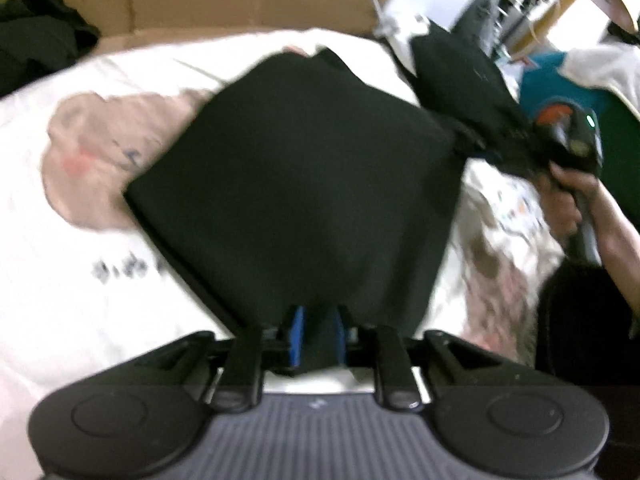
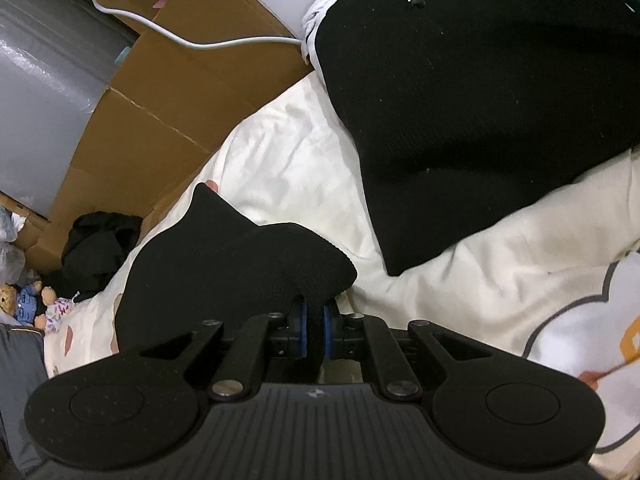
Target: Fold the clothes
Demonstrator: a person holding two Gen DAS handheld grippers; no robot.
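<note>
Black knit fabric of a folded garment (image 1: 296, 184) lies on the cream printed bedsheet (image 1: 72, 288). At its near edge, the left tool (image 1: 319, 336) has blue pads parted, dark cloth between them. At its right corner, the right tool (image 2: 315, 330) is clamped on a bunched fold; brown cardboard (image 2: 160, 104) stands beyond.

Right gripper (image 2: 315, 330) clamped on black cloth (image 2: 236, 276), cream bedding (image 2: 288, 152) beneath, second black garment (image 2: 472, 92) upper right — cardboard (image 2: 160, 92), white cable (image 2: 224, 42), soft toys (image 2: 36, 300) at left.
</note>
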